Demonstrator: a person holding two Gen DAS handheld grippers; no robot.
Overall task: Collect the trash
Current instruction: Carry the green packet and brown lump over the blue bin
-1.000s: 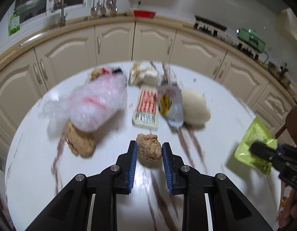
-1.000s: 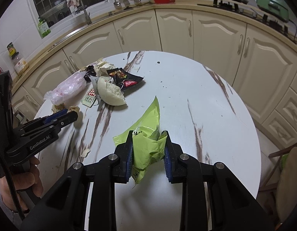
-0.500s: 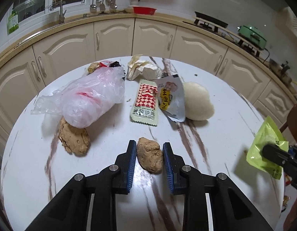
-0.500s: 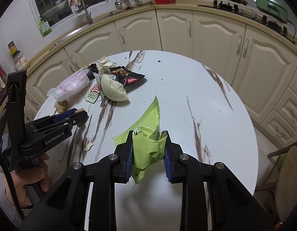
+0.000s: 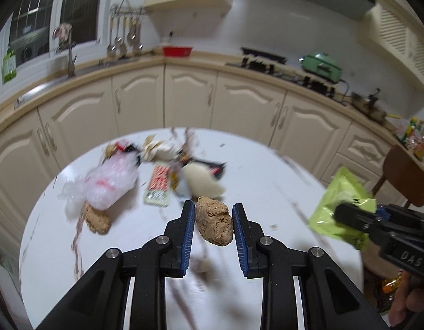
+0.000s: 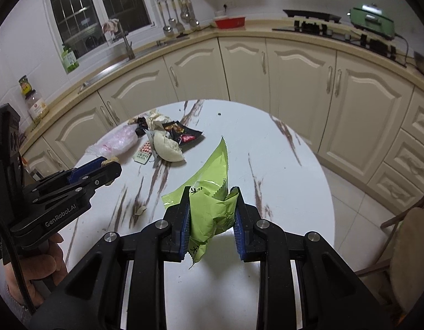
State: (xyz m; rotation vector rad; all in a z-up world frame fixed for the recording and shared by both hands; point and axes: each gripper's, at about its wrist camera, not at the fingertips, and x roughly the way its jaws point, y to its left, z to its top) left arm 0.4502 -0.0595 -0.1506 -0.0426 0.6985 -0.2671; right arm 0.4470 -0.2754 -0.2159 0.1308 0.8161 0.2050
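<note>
The round white marble-veined counter carries a heap of trash: a clear plastic bag, a pale bun and a black snack wrapper. Above it, tilted downward, the right claw is clamped on a green wrapper; the left claw is clamped on a brown lump.

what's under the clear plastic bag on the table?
A brown lump sticks out from under the near edge of the clear plastic bag, on the white table. How far it runs beneath is covered, and the left wrist view is blurred there.
</note>
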